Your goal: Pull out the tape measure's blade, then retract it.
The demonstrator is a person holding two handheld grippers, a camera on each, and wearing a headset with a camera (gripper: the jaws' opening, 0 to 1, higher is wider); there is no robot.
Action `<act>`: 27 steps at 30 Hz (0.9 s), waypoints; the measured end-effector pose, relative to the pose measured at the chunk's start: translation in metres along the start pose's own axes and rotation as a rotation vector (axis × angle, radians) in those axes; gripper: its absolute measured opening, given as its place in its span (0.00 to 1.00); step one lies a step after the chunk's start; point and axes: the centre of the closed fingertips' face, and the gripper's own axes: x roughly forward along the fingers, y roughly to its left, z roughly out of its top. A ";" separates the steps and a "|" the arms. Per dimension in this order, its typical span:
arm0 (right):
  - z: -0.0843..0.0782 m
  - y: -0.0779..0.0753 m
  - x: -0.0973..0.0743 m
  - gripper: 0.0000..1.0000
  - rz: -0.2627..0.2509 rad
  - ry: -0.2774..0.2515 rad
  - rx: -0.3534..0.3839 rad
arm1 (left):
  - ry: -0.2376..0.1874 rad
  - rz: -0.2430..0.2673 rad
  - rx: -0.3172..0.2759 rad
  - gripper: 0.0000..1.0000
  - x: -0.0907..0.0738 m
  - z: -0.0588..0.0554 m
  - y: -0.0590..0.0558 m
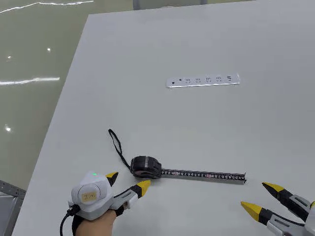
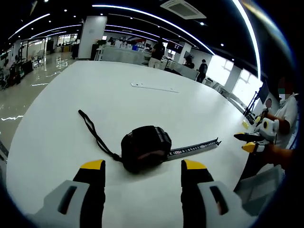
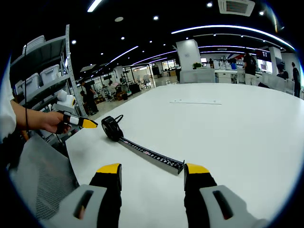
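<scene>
Tape measure on tabletop; blade extended, long axis from case toward right gripper; left gripper beside case; both fingers apart; right gripper view shows blade tip, left gripper view the case front.

We count one tape measure, with one blade and one strap, on one table. We count one power strip as well. We count two grippers, a left gripper and a right gripper, each with two yellow-tipped jaws, four tips altogether.
</scene>
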 end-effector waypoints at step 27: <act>0.002 -0.013 0.009 0.52 0.006 0.007 -0.014 | 0.005 0.030 -0.047 0.66 0.022 0.004 -0.013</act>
